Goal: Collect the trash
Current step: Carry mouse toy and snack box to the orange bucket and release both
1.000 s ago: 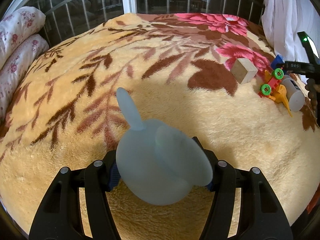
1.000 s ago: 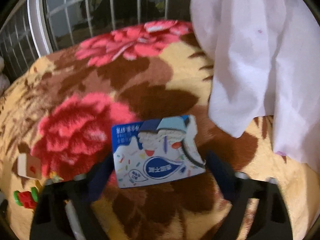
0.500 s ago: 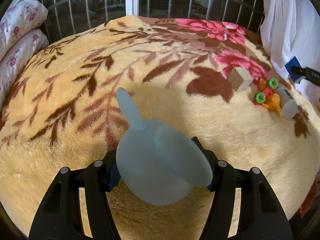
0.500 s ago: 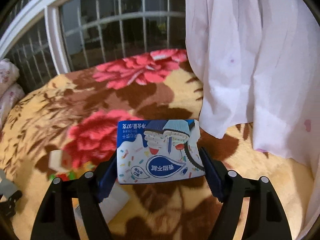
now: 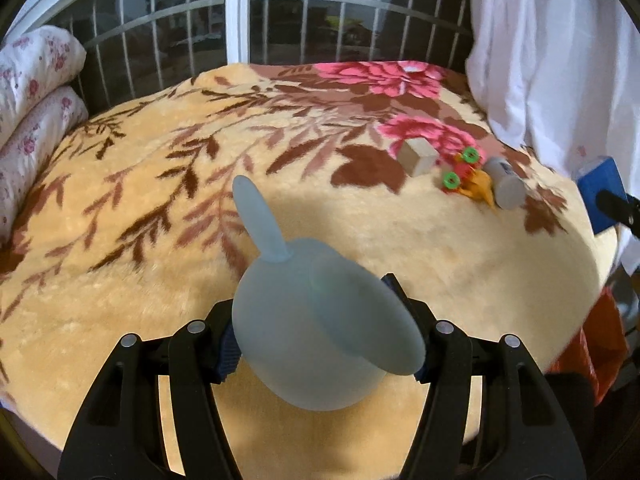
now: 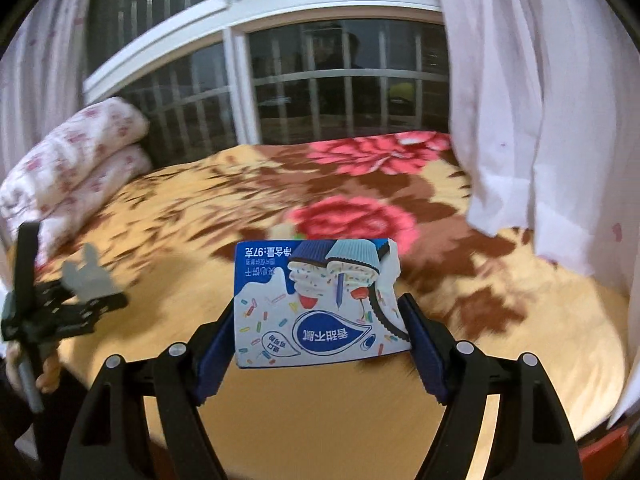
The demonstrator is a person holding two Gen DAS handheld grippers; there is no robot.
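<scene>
Pale blue plastic toy (image 5: 316, 328) and snack box (image 6: 316, 304) are clamped in the left gripper (image 5: 324, 340) and right gripper (image 6: 316, 344), lifted off the blanket (image 5: 160, 208), presumably for disposal.

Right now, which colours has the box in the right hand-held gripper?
The box is mainly blue and white, with cupcake pictures; the right wrist view shows it best.

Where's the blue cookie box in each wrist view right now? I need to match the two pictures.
Left wrist: blue cookie box at the far right edge, past the blanket's edge, only one blue end showing.
Right wrist: same box centre frame, upside down, clamped in the right tool.
Shared landmark: the stacked floral pillows, at the left in both.
</scene>
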